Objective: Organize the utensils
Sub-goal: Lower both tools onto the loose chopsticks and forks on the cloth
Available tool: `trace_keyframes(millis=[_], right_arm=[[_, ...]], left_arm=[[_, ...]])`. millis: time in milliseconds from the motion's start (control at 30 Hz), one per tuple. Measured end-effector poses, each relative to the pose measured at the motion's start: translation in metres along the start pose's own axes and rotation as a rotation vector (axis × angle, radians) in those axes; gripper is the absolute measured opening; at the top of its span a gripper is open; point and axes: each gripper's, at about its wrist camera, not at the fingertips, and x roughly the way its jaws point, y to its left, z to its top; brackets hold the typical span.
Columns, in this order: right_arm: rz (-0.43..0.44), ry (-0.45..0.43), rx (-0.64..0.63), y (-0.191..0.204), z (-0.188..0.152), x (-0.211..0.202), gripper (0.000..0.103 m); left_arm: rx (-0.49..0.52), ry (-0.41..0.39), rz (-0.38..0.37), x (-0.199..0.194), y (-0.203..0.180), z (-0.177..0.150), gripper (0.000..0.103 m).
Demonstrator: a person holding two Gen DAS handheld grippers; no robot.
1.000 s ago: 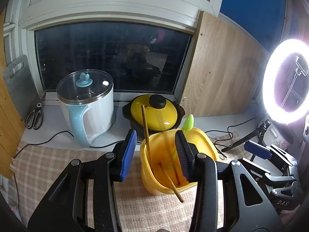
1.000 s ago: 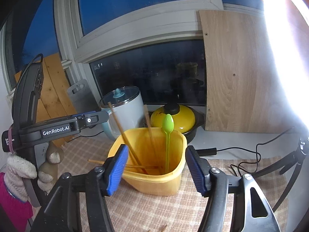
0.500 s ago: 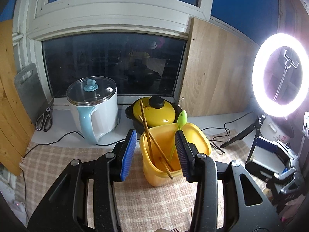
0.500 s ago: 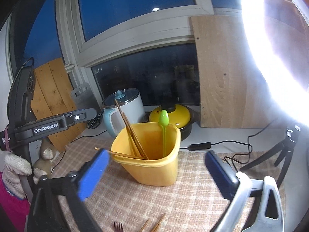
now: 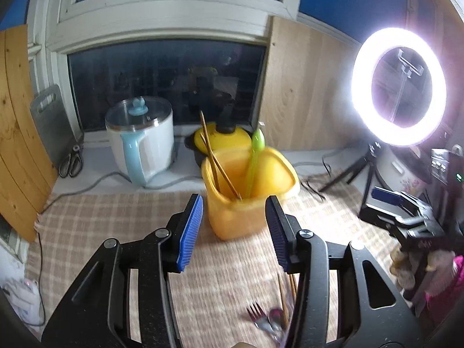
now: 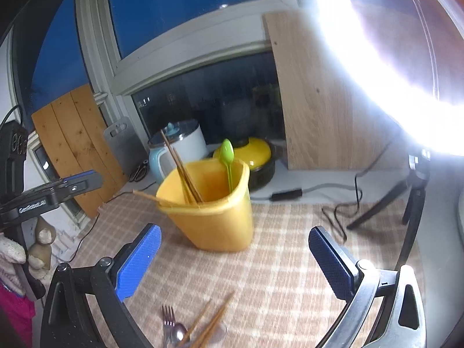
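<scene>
Since a second ago both grippers have backed away from the yellow bin (image 6: 211,208), and the right gripper (image 6: 232,261) has spread wide, empty, angled down at the checked desk (image 6: 284,278). The left gripper (image 5: 233,229) is opening, nothing between its pads. In the bin, mid-frame, chopsticks (image 6: 179,168) lean upper left; a green spoon (image 6: 227,156) stands upright. At bottom centre lie a fork (image 6: 167,319) and more chopsticks (image 6: 214,319), pointing upper right.

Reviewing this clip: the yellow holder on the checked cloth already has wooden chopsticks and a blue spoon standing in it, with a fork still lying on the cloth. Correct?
One detail is off: the spoon standing in the yellow holder is green, not blue, as the right wrist view shows. The wooden chopsticks do stand in the holder, and a fork still lies on the checked cloth.
</scene>
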Motion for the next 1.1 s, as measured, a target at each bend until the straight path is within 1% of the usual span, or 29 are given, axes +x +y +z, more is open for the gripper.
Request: trace_keyframes(millis=[100,167,267,333,433,567,600,633,667,733,800,900,1000,1033,1100], right_arm=[[0.020,0.043,0.038,-0.010,-0.013,0.004,0.103],[0.028,0.068,0.059,-0.016,-0.021,0.006,0.100],[0.065,0.124,0.095,-0.024,-0.034,0.014,0.094],[0.098,0.165,0.120,-0.026,-0.040,0.021,0.085],[0.138,0.221,0.148,-0.028,-0.052,0.029,0.078],[0.177,0.296,0.159,-0.025,-0.071,0.039,0.069],[0.189,0.316,0.162,-0.023,-0.077,0.042,0.064],[0.207,0.343,0.171,-0.022,-0.083,0.046,0.057],[0.229,0.371,0.183,-0.022,-0.090,0.049,0.053],[0.259,0.409,0.205,-0.021,-0.099,0.056,0.042],[0.281,0.441,0.236,-0.021,-0.106,0.062,0.038],[0.310,0.471,0.284,-0.023,-0.114,0.070,0.034],[0.338,0.498,0.307,-0.020,-0.119,0.079,0.031],[0.341,0.504,0.310,-0.019,-0.120,0.081,0.030],[0.346,0.514,0.323,-0.019,-0.121,0.087,0.030]], left_arm=[[0.003,0.047,-0.033,0.001,-0.007,-0.019,0.046],[-0.003,0.086,-0.057,0.004,-0.011,-0.033,0.046],[-0.032,0.155,-0.103,0.014,-0.017,-0.056,0.046],[-0.049,0.199,-0.123,0.020,-0.020,-0.070,0.046],[-0.061,0.268,-0.156,0.029,-0.027,-0.093,0.046],[-0.061,0.321,-0.180,0.036,-0.038,-0.115,0.046],[-0.062,0.333,-0.186,0.038,-0.040,-0.119,0.046],[-0.065,0.343,-0.195,0.040,-0.042,-0.122,0.046],[-0.067,0.350,-0.202,0.041,-0.043,-0.125,0.045],[-0.065,0.373,-0.215,0.046,-0.047,-0.131,0.036],[-0.059,0.388,-0.220,0.051,-0.050,-0.135,0.034],[-0.056,0.412,-0.228,0.059,-0.053,-0.139,0.028],[-0.049,0.425,-0.236,0.067,-0.054,-0.138,0.027],[-0.048,0.430,-0.240,0.070,-0.055,-0.138,0.023],[-0.047,0.440,-0.243,0.075,-0.054,-0.139,0.021]])
